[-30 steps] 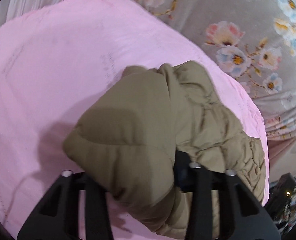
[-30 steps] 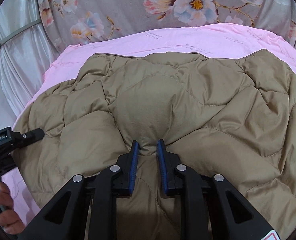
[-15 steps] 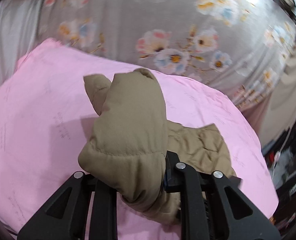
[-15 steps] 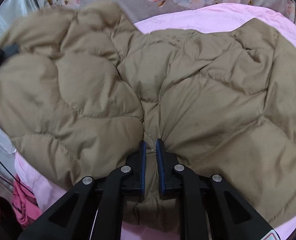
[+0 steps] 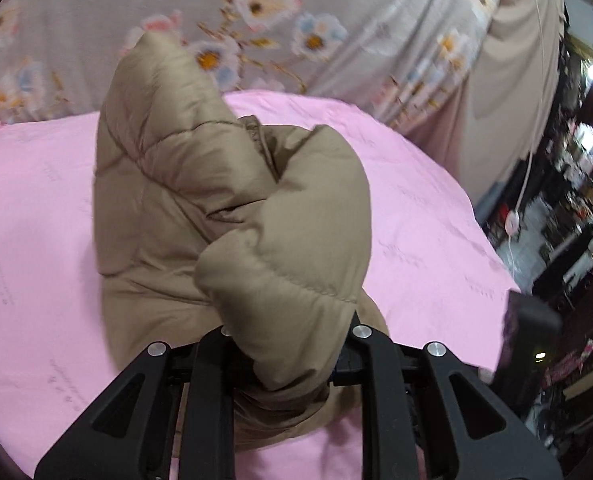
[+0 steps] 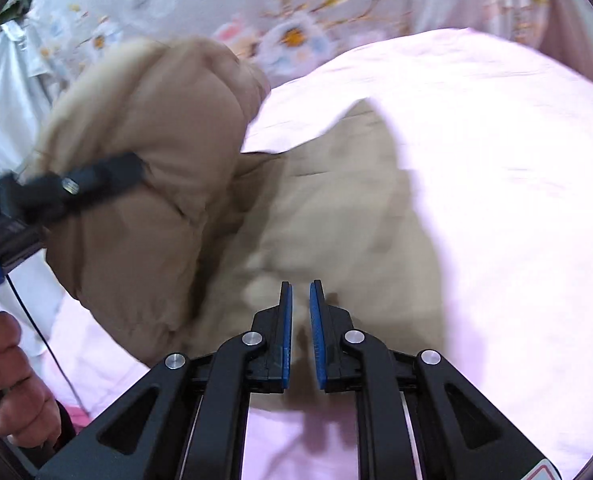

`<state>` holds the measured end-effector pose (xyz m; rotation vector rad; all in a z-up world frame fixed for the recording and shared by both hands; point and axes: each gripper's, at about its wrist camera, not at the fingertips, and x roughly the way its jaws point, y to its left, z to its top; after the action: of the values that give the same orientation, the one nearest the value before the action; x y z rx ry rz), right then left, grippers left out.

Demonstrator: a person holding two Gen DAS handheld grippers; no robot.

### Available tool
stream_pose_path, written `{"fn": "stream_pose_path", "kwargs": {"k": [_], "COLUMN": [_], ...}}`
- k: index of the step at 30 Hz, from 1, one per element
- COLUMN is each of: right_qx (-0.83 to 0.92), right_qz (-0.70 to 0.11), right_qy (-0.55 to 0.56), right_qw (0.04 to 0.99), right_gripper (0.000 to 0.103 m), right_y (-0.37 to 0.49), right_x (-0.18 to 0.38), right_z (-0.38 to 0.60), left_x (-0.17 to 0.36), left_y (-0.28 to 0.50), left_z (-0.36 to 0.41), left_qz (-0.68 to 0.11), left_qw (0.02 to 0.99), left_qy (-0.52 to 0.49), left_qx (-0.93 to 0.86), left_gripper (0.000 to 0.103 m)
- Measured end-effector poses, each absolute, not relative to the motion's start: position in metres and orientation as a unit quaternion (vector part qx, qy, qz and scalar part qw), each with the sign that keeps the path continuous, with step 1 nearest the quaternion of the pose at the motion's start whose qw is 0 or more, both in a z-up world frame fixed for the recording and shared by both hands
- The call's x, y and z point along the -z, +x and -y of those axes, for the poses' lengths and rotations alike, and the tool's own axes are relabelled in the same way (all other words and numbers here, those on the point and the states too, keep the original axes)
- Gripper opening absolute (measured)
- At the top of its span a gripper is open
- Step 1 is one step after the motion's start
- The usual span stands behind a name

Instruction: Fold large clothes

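Note:
A tan quilted puffer jacket [image 5: 200,208] lies partly on a pink sheet [image 5: 36,240]. My left gripper [image 5: 288,344] is shut on a bunched fold of the jacket and holds it up; the fold hides its fingertips. In the right wrist view the left gripper [image 6: 96,180] shows at the left, holding the lifted jacket [image 6: 144,200]. My right gripper [image 6: 300,308] hangs over the blurred lower part of the jacket [image 6: 336,220]. Its blue pads [image 6: 286,320] stand slightly apart with nothing between them.
A grey floral cloth [image 5: 296,20] hangs behind the pink sheet. A beige curtain [image 5: 508,80] and a dark cluttered room [image 5: 576,220] are at the right. A white cloth [image 6: 8,80] is at the left. A person's hand [image 6: 4,384] holds the left gripper's handle.
My right gripper has let go of the jacket and its jaws have parted a little. My left gripper has lifted its fold higher and over toward the right.

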<state>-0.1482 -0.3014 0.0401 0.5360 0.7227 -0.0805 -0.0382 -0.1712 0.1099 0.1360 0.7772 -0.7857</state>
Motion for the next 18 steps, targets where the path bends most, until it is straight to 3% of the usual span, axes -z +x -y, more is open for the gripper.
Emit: {"fn": "stream_pose_path", "kwargs": {"k": [11,13,15,18], "right_qx": [0.082,0.081,0.078,0.073], "right_qz": [-0.347,-0.338,-0.324,-0.296], "right_qy": [0.301,0.305,0.305,0.29], "right_qw": [0.885,0.886,0.892,0.907], "right_gripper": [0.012,0.014,0.017,0.027], "right_y": [-0.192,-0.184,-0.186,-0.194], "right_x": [-0.008,-0.016,-0.028,-0.053], "right_z": [0.352,0.356,0.357,0.354], "left_x": [-0.03,-0.034,-0.046,-0.076], "left_y": [-0.059,-0.061,-0.064,-0.068], "left_z": [0.24,0.237,0.231,0.21], "left_qz": [-0.412,-0.412,-0.422,-0.418], "left_qw": [0.822,0.82,0.809,0.805], "left_qy": [0.153,0.147,0.127,0.093], "left_qx": [0.361,0.37,0.389,0.411], "left_gripper": [0.025,0.034,0.06,0.076]}}
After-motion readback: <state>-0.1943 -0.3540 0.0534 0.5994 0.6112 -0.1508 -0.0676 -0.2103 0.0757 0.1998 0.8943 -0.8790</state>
